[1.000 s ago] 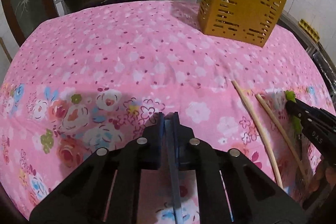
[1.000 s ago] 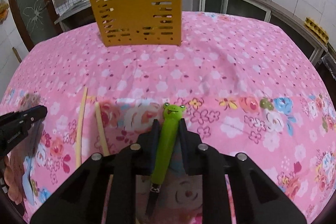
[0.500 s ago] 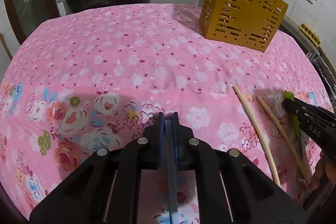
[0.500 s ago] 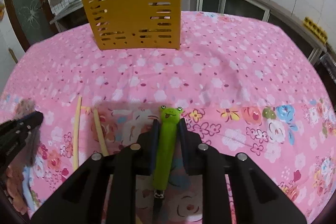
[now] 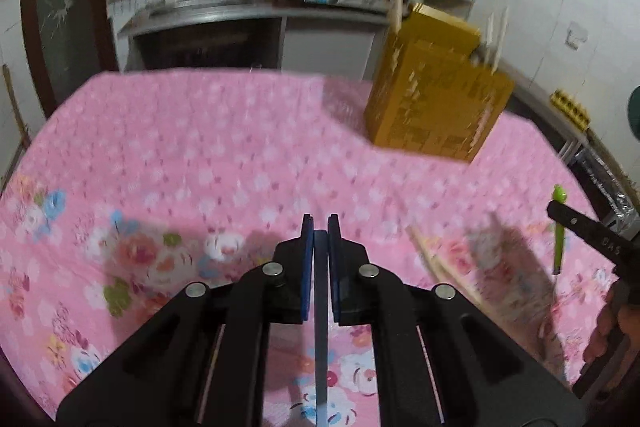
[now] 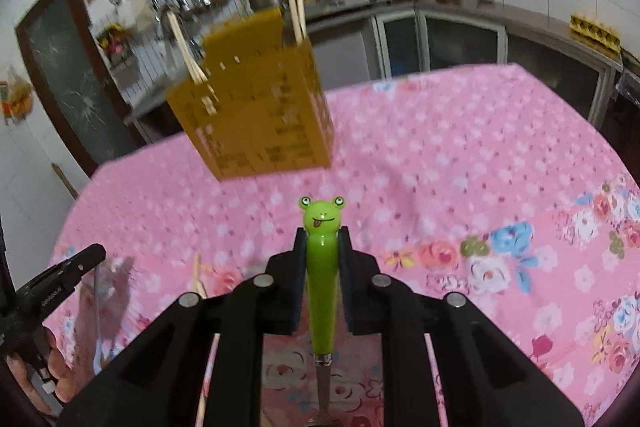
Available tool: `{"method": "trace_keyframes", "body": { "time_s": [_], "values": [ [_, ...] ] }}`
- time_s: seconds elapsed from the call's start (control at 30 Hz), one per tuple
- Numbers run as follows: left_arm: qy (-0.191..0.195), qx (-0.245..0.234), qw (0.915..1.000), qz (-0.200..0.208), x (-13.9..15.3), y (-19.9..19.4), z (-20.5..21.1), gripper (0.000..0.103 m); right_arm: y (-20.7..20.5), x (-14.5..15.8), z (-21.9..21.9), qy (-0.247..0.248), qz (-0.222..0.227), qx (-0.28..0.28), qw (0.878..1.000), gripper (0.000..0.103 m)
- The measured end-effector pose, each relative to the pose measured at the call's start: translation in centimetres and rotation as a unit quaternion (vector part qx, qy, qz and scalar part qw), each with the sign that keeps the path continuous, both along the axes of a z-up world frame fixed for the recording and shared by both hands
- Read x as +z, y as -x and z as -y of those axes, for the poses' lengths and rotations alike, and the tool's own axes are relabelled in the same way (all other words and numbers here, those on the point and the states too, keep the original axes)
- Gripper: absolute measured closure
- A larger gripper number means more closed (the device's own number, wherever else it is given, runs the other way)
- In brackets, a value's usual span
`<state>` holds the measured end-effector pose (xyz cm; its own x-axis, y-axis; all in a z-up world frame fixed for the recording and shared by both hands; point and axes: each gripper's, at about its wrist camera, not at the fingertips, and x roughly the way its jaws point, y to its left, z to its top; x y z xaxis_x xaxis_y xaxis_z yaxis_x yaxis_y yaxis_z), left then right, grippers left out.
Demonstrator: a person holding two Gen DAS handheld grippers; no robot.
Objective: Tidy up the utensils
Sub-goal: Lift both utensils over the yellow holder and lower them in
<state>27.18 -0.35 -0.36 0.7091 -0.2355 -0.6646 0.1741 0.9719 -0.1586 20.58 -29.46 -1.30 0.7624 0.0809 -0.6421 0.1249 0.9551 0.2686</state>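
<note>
green frog-headed utensil (image 6: pixel 322 267) clamped in the right claw (image 6: pixel 322 239); slotted yellow holder (image 6: pixel 260 115) stands upright beyond it, up-left.

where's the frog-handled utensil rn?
The frog-handled utensil is clamped in the right claw, frog head pointing toward the yellow holder, above the pink tablecloth.

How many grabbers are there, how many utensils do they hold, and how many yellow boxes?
Grippers: 2, left gripper, right gripper with jaws closing on its utensil
Held utensils: 2, blue-handled utensil, green frog utensil
Yellow holder: 1
Total: 5
</note>
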Motion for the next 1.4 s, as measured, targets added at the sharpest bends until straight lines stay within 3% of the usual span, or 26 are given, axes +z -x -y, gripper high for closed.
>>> {"method": "trace_keyframes", "body": {
  "time_s": [0.43,0.73,0.93,1.4],
  "values": [
    [0.029,-0.016,0.9968,0.073,3.0,0.1,-0.3,0.097,2.2,3.9,-0.1,0.029,0.134,0.007,0.991,0.087],
    [0.034,-0.021,0.9902,0.134,5.8,0.2,0.3,0.097,1.6,6.1,-0.4,0.046,0.172,0.01,0.984,0.087],
    [0.038,-0.029,0.9845,0.169,9.3,-1.2,1.6,0.097,-0.1,8.0,-0.4,0.057,0.189,0.011,0.98,0.087],
    [0.055,-0.04,0.9602,0.271,20.0,-6.4,6.4,0.097,-7.8,15.3,-0.4,0.079,0.236,0.022,0.968,0.087]
  ]
}}
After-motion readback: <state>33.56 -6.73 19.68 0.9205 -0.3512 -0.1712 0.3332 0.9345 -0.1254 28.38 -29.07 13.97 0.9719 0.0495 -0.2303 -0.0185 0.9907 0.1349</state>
